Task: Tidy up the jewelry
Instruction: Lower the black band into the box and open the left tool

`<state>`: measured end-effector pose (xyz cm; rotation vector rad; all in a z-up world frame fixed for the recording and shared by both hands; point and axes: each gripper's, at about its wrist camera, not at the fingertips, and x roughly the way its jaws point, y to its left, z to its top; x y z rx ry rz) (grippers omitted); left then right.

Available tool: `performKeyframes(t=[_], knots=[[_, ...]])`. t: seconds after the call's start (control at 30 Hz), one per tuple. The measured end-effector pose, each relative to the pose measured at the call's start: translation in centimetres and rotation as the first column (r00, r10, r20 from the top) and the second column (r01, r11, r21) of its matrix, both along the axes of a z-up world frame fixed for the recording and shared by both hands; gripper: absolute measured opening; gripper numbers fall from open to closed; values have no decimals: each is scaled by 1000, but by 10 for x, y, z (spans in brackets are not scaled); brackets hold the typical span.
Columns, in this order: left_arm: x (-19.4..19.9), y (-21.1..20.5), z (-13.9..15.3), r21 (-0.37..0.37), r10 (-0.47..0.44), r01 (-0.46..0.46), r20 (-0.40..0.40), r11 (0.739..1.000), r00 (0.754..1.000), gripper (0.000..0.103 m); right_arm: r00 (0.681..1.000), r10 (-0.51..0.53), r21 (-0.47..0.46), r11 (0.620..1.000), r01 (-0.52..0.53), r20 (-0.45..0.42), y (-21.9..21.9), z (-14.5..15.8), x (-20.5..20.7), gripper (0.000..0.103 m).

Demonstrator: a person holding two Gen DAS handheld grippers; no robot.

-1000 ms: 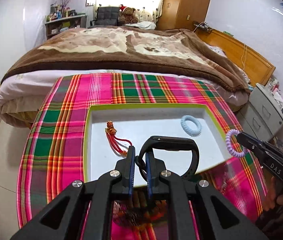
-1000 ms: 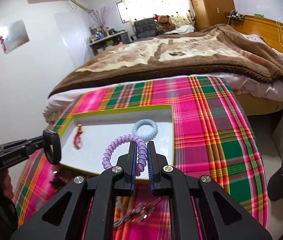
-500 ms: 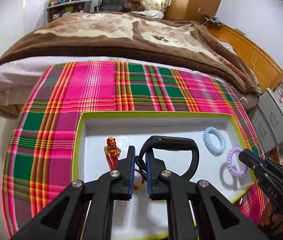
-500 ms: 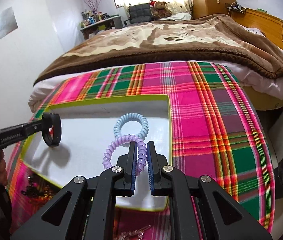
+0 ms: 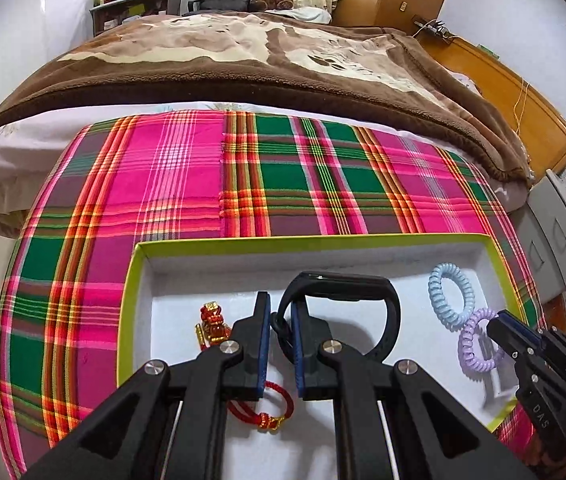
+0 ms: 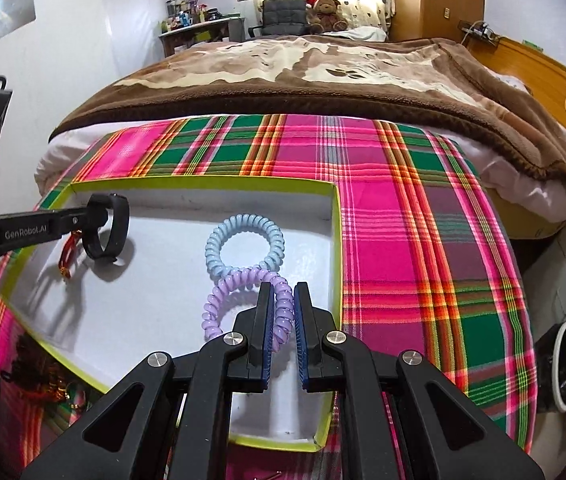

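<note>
Two grippers work over the tray (image 5: 135,280), a white box with a lime rim that lies on the plaid cloth (image 5: 187,184).

From your left wrist view, your left gripper (image 5: 280,312) is clenched on the black band (image 5: 363,280), which it holds above the tray floor near the middle. The red charm (image 5: 213,322) lies on the tray floor, left of the band, and its red cord runs under the gripper. At the right side of the tray the blue coil (image 5: 451,300) lies flat. Your right gripper (image 5: 501,326) comes in from the right edge and grips the purple coil (image 5: 479,346), which touches the blue coil.

From your right wrist view, your right gripper (image 6: 283,312) is closed on the purple coil (image 6: 239,292), inside the tray (image 6: 337,240) near its right wall. This coil overlaps the near edge of the blue coil (image 6: 243,244). At the left end of the tray your left gripper (image 6: 91,216) holds the black band (image 6: 113,228) upright above the floor, and the band throws a shadow there. The red charm (image 6: 69,252) shows partly behind that gripper.
</note>
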<state>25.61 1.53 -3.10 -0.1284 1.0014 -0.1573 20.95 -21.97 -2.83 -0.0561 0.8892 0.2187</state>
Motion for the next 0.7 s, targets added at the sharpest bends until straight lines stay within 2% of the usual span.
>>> performKeyframes(t=[0.17,0.63,0.7], knots=[[5,0,-4,6,11,-10,-16,1000,1000,12,1000,6,-26,1000,-6,5,4,-1,0,10],[9,-1,-3,2,26,-26,-40,1000,999,12,1000,0,-10,1000,1,4,3,0,0,11],[10,-2,-3,-2,22,-22,-42,1000,999,15,1000,-2,-4,1000,2,5,2,0,0,11]])
